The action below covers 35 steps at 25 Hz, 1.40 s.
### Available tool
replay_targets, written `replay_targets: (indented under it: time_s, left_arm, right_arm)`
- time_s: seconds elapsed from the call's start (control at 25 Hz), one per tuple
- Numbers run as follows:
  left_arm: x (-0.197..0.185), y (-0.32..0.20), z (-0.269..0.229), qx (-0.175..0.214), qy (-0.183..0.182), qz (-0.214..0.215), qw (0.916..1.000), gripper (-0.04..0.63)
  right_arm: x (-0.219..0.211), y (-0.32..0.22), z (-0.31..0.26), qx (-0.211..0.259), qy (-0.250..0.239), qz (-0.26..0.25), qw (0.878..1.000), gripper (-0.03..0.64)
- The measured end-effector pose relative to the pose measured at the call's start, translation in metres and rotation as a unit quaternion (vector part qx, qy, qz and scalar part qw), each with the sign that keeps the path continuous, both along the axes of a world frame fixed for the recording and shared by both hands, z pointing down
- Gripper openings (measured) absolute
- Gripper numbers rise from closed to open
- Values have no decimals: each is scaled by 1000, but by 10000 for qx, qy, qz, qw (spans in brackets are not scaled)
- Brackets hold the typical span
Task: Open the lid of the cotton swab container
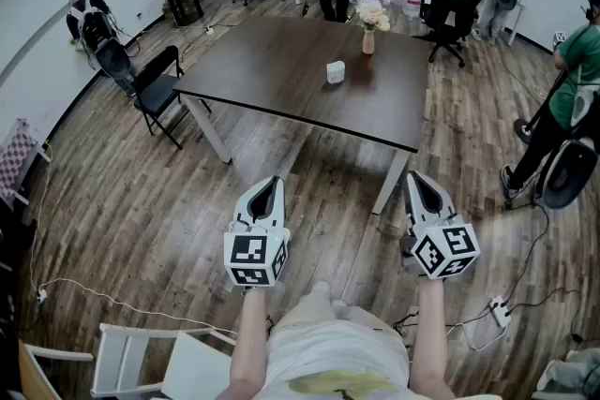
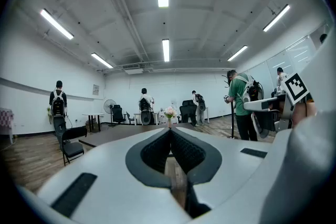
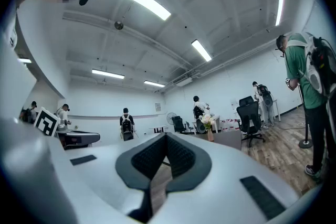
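- Your left gripper [image 1: 270, 187] is closed: in the left gripper view its two dark pads meet at the tips, with nothing between them.
- Your right gripper [image 1: 417, 179] is closed in the same way and holds nothing.
- You hold both grippers side by side close to your body, over the wooden floor [image 1: 141, 201]. They point towards the dark table [image 1: 281, 61] but are well short of its near edge.
- The cotton swab container [image 1: 336, 71] is a small white piece near the middle of that table, well apart from both grippers.
- It stands upright with its top facing up. It is too small here for you to tell the lid from the body, or to see a longer side.
- A vase of flowers [image 1: 368, 40] stands near it, on its far right side.
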<state>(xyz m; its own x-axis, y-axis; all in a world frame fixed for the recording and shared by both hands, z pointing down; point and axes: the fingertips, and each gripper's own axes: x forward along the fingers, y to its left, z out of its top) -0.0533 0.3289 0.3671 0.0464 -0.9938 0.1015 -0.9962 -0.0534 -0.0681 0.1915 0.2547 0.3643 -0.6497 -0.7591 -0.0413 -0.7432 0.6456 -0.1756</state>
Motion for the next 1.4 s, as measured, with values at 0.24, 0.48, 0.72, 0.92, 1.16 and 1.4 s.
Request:
replay_targets:
  time_s: [0.24,0.48,0.72,0.92,1.16,1.4]
  left_arm:
    - [-3,-1,4,-78,53,-101,9999,23]
    - [-1,-3,6,-135,91,-143,9998,23]
    - [5,-10,8,-130,118,-177,9997,23]
    - [17,-25,8,-197,17,-48,9998,23]
    - [30,-48,11,-258,-81,125,9996,23]
    - [22,-82,24,-387,-69,140,9991,23]
  right_arm:
    - [6,-4,6,-118,-54,7,9999,21]
    - [3,-10,10,-229,-70,-79,9997,21]
    - [3,-20,14,-273,-201,-156,9993,21]
    - [2,-31,17,-353,-278,-266,9986,21]
    - [-5,-49,29,-500,-254,-414,9976,21]
    - [-14,-82,43,-619,-241,-434,9968,21]
